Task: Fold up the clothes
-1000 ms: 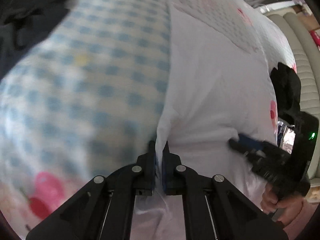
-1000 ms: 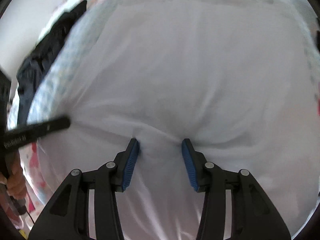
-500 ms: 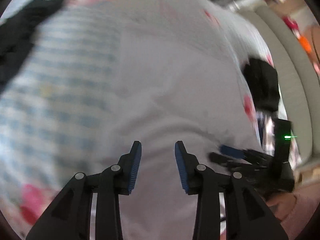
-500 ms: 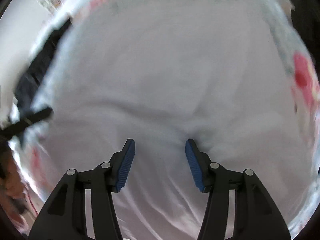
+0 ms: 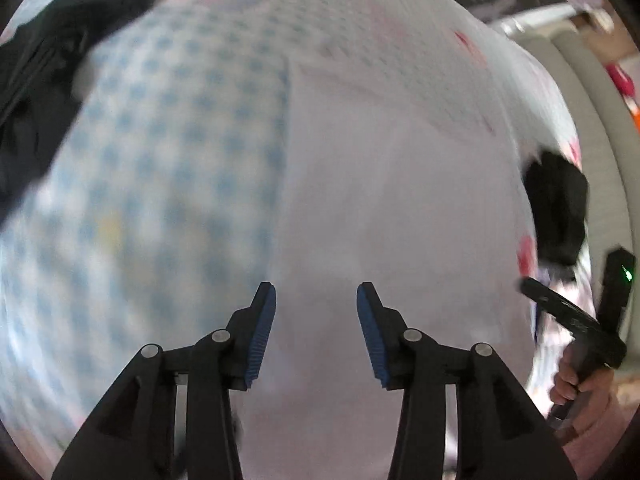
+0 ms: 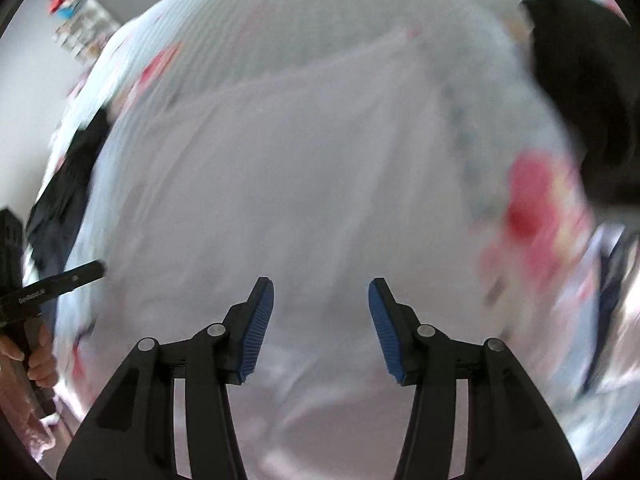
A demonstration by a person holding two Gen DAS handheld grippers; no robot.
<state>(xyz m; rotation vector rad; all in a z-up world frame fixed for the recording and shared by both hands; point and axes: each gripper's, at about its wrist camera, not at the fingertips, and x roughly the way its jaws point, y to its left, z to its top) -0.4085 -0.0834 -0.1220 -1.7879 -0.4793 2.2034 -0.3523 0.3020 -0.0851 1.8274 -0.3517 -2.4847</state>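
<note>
Left gripper: we see the black left gripper (image 5: 316,320) with blue ribbed pads above the cloth, its jaws opening, pads spread and nothing pinched between them.
Right gripper: the black right gripper (image 6: 321,322) likewise has its pads spread apart over the cloth, gripping nothing.
Garment: the white, thin, smooth garment (image 5: 392,208) lies spread flat on the bed beneath both grippers; its left edge runs straight beside the checked area.
Bedding: we note a blue-and-white checked bedsheet with red and pink flower prints (image 5: 172,152) under the garment.
Other clothes: a dark crumpled garment (image 5: 52,80) lies at the sheet's far left; a smaller black bundle (image 5: 558,208) sits just beyond the white garment's right edge.
Hands: we see a hand (image 5: 580,380) holding the right gripper's handle, another (image 6: 38,356) the left's.
</note>
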